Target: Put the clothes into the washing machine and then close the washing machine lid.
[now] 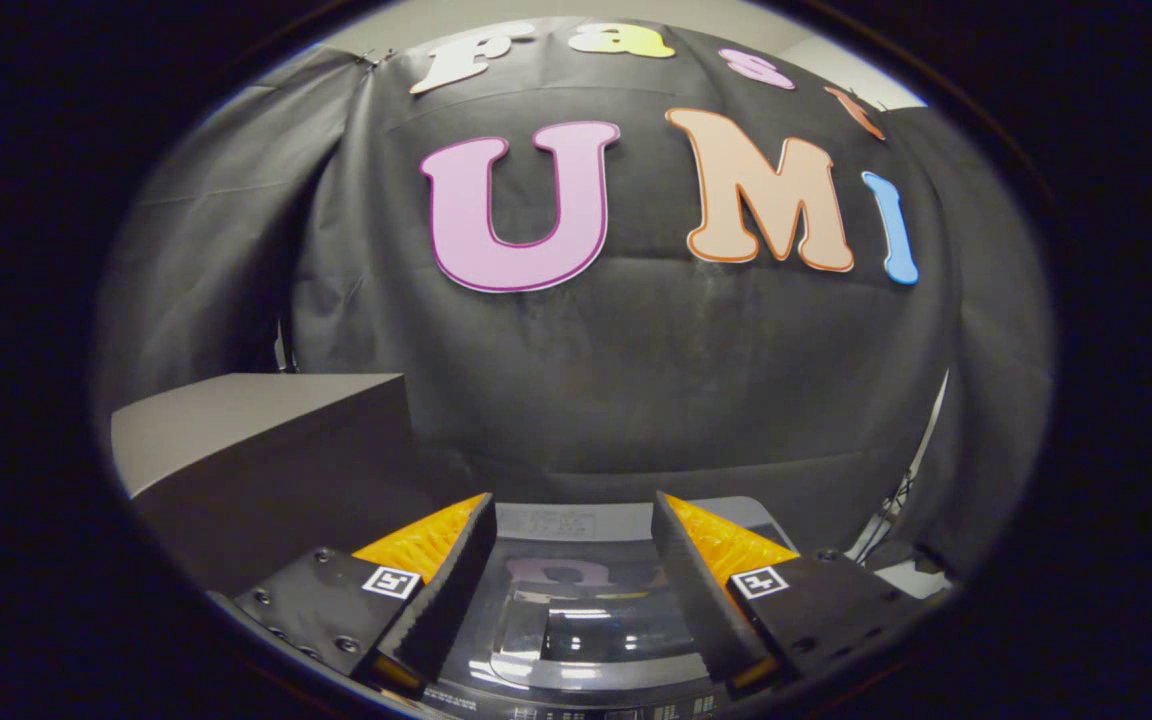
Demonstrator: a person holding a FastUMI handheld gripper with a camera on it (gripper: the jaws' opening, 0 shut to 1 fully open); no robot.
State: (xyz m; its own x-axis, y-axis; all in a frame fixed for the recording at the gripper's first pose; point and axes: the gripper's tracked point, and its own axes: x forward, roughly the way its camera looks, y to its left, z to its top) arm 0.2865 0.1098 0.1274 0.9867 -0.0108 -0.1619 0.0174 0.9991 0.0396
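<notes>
The washing machine (576,620) lies below and just ahead of my fingers, its top seen from above. Its dark glossy lid (586,630) is down flat over the tub and mirrors the booth wall. A grey back panel (561,522) runs along the far edge of the lid. My gripper (573,515) hovers above the lid, open, with nothing between its fingers. No clothes are in sight.
A grey-topped dark box or cabinet (266,440) stands to the left of the machine, higher than its lid. Black booth cloth (636,380) hangs close behind the machine. Cables (886,520) trail down at the right, past the machine's corner.
</notes>
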